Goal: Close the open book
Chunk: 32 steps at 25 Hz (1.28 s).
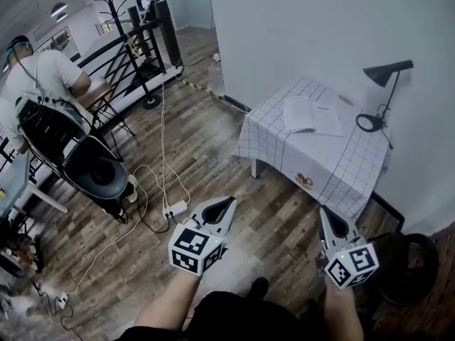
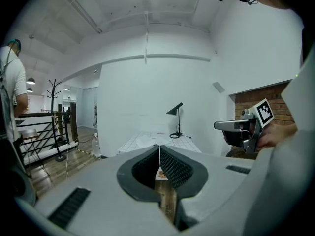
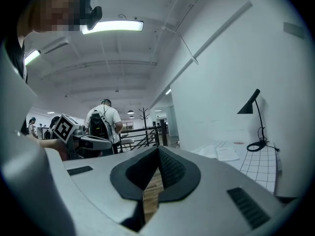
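Head view: open book (image 1: 313,115) lies flat on checked-cloth table (image 1: 274,146) by the white wall, black lamp (image 1: 384,94) just beside it on the right; left gripper (image 1: 227,206) and right gripper (image 1: 328,216) held low over the wood floor (image 1: 213,141), both well short of the table and pointing toward it; a person (image 1: 44,84) with a backpack stands far left

Left gripper view: jaws closed tip to tip, nothing between them; table and lamp straight ahead, well apart from the tips; right gripper visible at the right edge

Right gripper view: jaws pressed together, empty; the open book shows off to the right on the table, pages up, not touched; left gripper at the left edge, person behind it
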{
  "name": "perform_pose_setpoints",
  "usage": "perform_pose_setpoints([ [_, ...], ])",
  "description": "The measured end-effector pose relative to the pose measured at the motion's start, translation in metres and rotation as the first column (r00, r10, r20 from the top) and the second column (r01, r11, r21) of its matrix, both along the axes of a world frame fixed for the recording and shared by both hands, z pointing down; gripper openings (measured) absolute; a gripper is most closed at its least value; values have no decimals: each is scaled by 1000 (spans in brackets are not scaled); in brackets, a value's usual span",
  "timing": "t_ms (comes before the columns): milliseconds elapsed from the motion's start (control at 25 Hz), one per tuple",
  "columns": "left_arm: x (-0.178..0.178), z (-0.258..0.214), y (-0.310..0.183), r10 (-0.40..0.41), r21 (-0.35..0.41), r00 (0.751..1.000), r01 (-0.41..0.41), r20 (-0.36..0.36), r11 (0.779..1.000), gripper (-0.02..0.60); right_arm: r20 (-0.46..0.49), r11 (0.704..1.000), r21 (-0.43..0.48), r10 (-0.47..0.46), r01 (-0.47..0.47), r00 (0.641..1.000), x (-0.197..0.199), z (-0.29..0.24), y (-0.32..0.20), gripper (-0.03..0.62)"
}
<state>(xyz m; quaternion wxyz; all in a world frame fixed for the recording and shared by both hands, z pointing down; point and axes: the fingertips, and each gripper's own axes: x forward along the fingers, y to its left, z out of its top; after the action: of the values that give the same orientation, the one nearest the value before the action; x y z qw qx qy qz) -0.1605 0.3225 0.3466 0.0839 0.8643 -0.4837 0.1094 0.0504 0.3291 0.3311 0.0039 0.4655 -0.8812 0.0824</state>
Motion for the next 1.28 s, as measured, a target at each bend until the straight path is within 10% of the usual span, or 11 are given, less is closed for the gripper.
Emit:
perform_pose_setpoints([
  [560,1,16,-90,4,-11,1000,-5,-30,1000,11,-37,999,-25,-22,21,999,-7,7,-86,5],
  [1280,-35,27,-348,140,-28,989,-141,-51,990,11,-79,995,-80,56,-62,995,-69,17,-318,5],
])
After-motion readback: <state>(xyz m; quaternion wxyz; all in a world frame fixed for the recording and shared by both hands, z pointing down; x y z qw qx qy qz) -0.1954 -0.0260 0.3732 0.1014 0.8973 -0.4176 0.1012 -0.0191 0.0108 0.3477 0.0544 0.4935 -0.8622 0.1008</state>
